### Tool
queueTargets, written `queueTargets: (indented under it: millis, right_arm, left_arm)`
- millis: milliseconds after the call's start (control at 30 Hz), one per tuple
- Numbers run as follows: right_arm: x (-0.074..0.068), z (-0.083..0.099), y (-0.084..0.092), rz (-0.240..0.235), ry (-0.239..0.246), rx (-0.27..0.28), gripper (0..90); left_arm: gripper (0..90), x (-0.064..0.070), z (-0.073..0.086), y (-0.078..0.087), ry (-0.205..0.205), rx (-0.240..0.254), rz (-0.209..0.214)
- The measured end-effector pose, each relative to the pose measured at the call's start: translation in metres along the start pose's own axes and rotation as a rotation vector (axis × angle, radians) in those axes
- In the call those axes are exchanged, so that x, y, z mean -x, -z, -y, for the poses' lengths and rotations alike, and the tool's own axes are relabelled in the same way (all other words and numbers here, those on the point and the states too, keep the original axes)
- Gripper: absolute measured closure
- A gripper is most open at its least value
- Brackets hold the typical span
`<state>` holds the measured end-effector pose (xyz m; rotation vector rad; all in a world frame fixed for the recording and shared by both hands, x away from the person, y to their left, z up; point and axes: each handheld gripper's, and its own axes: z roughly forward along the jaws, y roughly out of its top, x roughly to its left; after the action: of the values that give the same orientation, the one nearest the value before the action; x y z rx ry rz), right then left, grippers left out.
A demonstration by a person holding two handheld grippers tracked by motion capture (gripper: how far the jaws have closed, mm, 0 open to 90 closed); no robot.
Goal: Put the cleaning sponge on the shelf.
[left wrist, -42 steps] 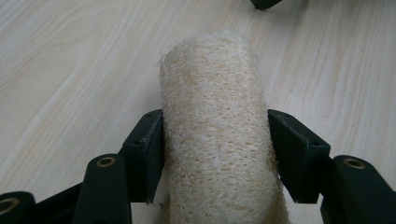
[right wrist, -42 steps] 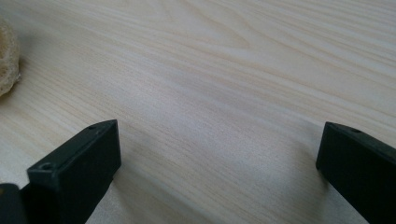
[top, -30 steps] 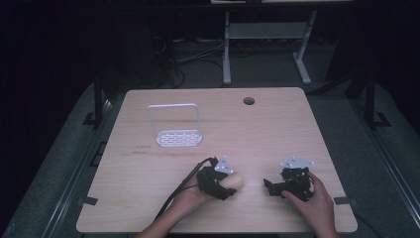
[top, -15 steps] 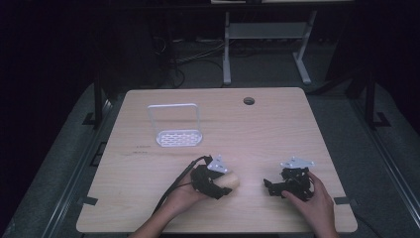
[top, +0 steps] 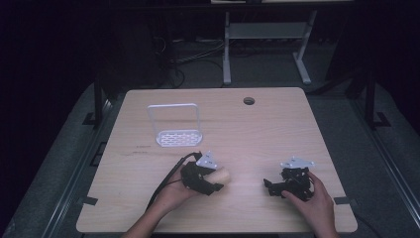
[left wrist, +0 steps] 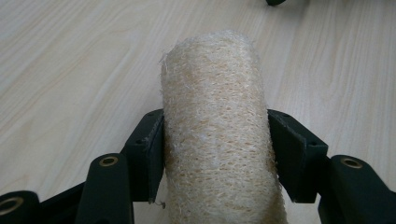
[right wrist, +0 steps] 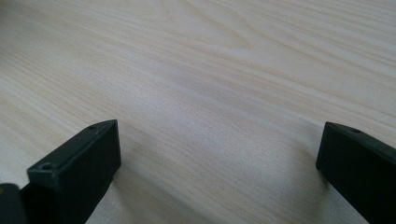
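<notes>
Left tongs (left wrist: 215, 154) clamp the loofah (left wrist: 217, 130); right tongs (right wrist: 217, 172) wide.

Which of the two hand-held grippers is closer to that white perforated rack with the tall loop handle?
The left gripper, clamped on a beige fibrous loofah roll, sits just in front of the white perforated rack. The right gripper, open, is farther off toward the table's right side.

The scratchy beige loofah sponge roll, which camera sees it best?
The left gripper view: the beige fibrous loofah sponge roll is close up between the left gripper's black jaws, whose pads press its sides. In the high view it is a small pale lump at that gripper. The right gripper view shows bare wooden table.
</notes>
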<state>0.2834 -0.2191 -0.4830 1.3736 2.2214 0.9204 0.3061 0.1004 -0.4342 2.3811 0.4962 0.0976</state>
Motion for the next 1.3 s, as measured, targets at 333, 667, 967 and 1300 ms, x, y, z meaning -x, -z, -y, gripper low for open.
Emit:
queueTargets:
  millis: [333, 667, 967, 1300]
  right_arm:
    - [0.0, 0.0, 0.0, 0.0, 0.0, 0.0, 0.0]
    - [0.0, 0.0, 0.0, 0.0, 0.0, 0.0, 0.0]
    - [0.0, 0.0, 0.0, 0.0, -0.001, 0.0, 0.0]
    - [0.0, 0.0, 0.0, 0.0, -0.001, 0.0, 0.0]
  left_arm:
    - [40.8, -0.007, 0.005, 0.01, 0.006, 0.001, -0.028]
    - [40.8, -0.018, 0.014, 0.023, 0.029, 0.0, -0.061]
    - [40.8, -0.028, 0.02, 0.034, 0.055, 0.009, -0.088]
    - [40.9, -0.039, 0.027, 0.045, 0.084, 0.018, -0.12]
